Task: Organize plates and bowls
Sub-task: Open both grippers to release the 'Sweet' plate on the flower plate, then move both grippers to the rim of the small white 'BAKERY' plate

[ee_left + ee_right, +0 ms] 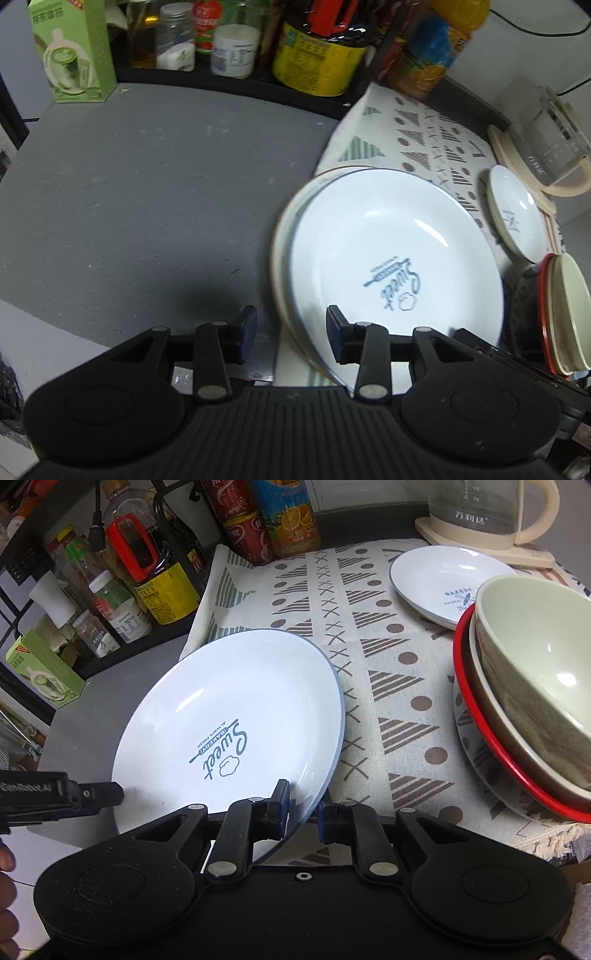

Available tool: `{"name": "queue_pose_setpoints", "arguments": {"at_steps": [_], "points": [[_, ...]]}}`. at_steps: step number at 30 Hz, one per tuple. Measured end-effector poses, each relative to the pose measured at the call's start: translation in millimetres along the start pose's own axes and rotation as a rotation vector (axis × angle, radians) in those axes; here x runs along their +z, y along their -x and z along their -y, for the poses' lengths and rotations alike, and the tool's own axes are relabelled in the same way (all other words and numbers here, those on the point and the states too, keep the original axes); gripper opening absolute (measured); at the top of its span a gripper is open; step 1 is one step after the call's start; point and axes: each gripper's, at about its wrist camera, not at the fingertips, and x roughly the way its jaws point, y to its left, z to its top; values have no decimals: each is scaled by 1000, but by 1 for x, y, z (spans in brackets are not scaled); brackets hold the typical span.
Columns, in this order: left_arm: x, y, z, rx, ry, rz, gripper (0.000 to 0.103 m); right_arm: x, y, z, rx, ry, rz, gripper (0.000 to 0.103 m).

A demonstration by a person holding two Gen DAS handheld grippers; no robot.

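Right wrist view: right claw [302, 810] pinches the large plate [229, 716] at its 5 o'clock rim; left claw [291, 334] is spread, empty; next, settle it squarely on the stack

The large white plate [229, 716], overhanging the left edge of the patterned cloth [391, 686] on the table, reads "Sweet" in blue script, with "BAKERY" and "ALWAYS FRESH" beside it. The small plate [443, 587] near the cloth's far right corner shows "BAKERY". The glass kettle [476, 513] at the table's far right corner carries "万利达". The left hand-held gripper [110, 794] bears "GenRobot.AI". Bottle and carton labels are too small to read.
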Motion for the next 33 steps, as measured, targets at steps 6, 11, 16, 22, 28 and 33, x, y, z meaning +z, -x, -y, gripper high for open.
{"name": "queue_pose_setpoints", "arguments": {"at_steps": [6,11,16,22,28,33], "points": [[0,-8,-8,-6,14,-4,39,0,-6,0,-4,1,-1,17],[3,-12,-15,-32,35,3,33,1,-11,-1,-7,4,-5,20],[8,-13,-13,-45,30,-4,28,4,-9,0,-6,3,-18,22],[19,-1,-1,11,-23,45,34,9,12,3,24,11,32,30],[29,16,15,15,-42,102,55,14,48,4,73,46,132,55],[26,32,31,15,-58,143,72,15,78,12,78,49,202,73]]}}
